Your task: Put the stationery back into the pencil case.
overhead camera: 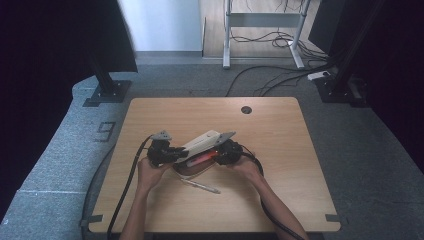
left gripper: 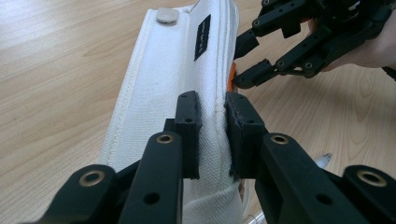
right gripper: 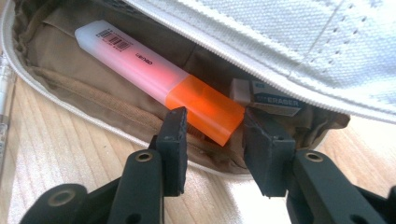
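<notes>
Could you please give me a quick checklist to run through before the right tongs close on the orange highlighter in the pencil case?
1. Left tongs clamped on the flap of the white pencil case, holding it open: ok.
2. Right tongs open, one jaw on each side of the highlighter's orange cap: ok.
3. Highlighter lies fully inside the case, exposed: ok.
4. Eraser beside the cap, close to one jaw, may get caught: not ok.
5. Pen on the table stays outside the working area: ok.
6. Jaws deep enough for a firm grip: cannot tell.
</notes>
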Tool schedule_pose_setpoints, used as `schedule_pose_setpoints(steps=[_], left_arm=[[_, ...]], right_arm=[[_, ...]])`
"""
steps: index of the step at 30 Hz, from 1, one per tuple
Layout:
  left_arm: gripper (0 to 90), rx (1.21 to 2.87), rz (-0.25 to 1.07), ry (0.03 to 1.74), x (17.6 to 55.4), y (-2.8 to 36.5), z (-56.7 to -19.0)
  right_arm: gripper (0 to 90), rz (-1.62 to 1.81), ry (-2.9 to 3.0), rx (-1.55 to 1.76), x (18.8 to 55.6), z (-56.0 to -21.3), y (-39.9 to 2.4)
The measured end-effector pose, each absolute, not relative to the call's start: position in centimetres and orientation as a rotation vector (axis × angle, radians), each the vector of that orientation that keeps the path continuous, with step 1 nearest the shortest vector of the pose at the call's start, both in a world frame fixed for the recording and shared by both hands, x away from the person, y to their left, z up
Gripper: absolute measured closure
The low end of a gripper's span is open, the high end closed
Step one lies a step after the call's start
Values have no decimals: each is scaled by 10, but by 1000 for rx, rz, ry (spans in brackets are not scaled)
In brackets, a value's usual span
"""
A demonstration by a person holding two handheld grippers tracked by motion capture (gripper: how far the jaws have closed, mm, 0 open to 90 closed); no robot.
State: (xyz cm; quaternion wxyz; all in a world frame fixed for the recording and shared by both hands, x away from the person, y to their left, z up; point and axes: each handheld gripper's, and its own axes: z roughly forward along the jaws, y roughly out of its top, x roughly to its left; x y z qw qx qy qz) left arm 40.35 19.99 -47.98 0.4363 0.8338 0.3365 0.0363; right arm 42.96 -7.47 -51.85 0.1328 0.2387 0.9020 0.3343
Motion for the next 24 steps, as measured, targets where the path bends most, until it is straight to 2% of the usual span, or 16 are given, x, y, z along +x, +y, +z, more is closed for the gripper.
schedule_pose_setpoints(steps=[3, 9, 16, 24], left_arm=[[759, 2075, 92, 837, 403, 200, -480], [759, 2076, 92, 836, 403, 200, -480], [758, 2080, 95, 835, 403, 200, -479], [757, 2076, 96, 834, 403, 201, -479]], right_arm=[[643, 1000, 2617, 715, 431, -518, -75], [657, 1000, 2610, 707, 431, -520, -66], [662, 977, 2599, 701, 432, -529, -51], [655, 1028, 2602, 720, 432, -524, -54]])
